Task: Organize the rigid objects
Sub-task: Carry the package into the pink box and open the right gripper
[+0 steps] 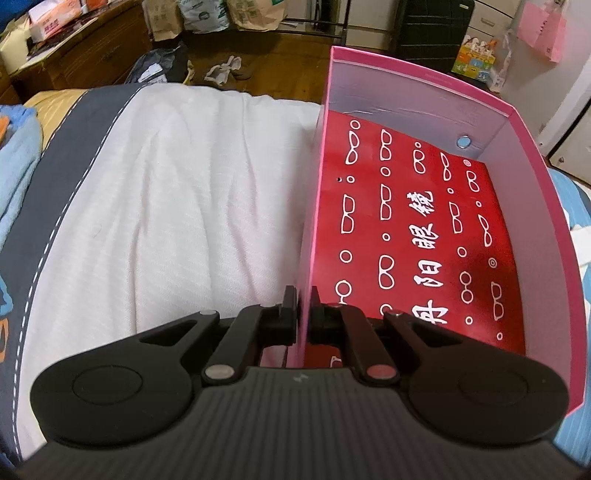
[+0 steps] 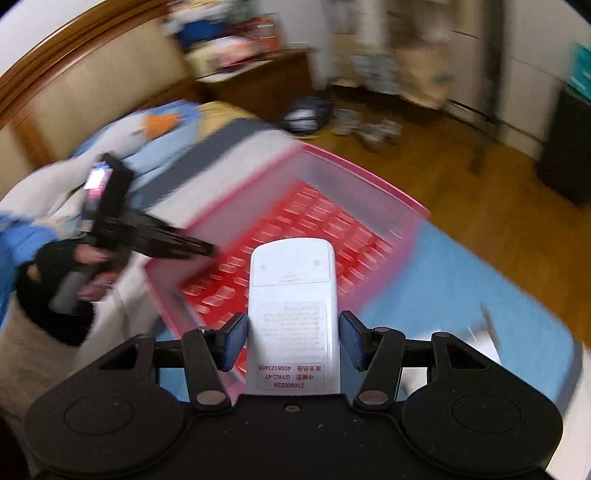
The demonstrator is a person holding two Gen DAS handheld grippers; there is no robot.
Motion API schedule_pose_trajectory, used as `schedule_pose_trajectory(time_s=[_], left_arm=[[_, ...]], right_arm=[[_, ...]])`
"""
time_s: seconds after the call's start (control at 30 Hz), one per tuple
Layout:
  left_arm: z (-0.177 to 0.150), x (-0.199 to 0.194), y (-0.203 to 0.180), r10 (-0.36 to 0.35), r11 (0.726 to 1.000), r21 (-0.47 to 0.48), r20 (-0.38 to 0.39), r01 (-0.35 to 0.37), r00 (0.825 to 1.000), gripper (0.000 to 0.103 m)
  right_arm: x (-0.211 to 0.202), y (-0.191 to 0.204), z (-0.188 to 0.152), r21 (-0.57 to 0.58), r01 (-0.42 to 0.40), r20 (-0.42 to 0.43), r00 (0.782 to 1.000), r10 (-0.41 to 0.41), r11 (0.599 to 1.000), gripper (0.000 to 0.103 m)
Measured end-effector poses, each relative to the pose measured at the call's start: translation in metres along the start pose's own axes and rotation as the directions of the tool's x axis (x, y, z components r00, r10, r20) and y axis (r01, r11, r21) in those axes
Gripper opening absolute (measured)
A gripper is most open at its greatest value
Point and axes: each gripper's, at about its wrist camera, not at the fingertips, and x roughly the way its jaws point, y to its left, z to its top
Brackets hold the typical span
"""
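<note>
Box (image 1: 424, 229) sits on the bed (image 1: 177, 192), pink card walls, red lining; probably light and a bit flexy, so the left claw (image 1: 303, 306), pressed together on the near wall's rim, seems a good hold. Remote (image 2: 291, 306) is stiff, smooth white plastic, likely slippery. It hangs over the box, pinched across its sides near the label end by the right claw (image 2: 291, 341).

Bedroom with brown wood floor (image 1: 295, 66), bed under white quilt (image 1: 177, 206) against padded wood-framed headboard (image 2: 92, 74), wooden dresser (image 1: 96, 55) piled with clutter, paper bags (image 1: 255, 14) along far wall, dim indoor light.
</note>
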Motion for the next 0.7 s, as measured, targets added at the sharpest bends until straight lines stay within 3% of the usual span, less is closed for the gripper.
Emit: schedule_pose_trajectory(time_s=[0.17,0.37,0.5,0.7], left_arm=[[0.003,0.000,0.003,-0.021,1.000,0.000,0.012,0.021,1.000,0.005],[0.001,0.002,0.004,-0.064,0.998,0.006,0.016,0.064,0.998,0.006],[-0.001,0.005,0.002,-0.068,0.998,0.019,0.021,0.068,0.997,0.006],[-0.002,0.007,0.006,-0.090,0.996,0.006,0.024,0.090,0.996,0.007]], right_arm=[[0.050,0.026,0.033,-0.160,-0.049,-0.111,0.993,0.031,0.986,0.060],[0.106,0.025,0.039,-0.156,-0.158,-0.207,0.971,0.124,0.975,0.060],[0.136,0.036,0.042,-0.181,-0.195,-0.261,0.955,0.144,0.964,0.060],[0.167,0.049,0.040,-0.249,-0.202,-0.331,0.937,0.113,0.947,0.060]])
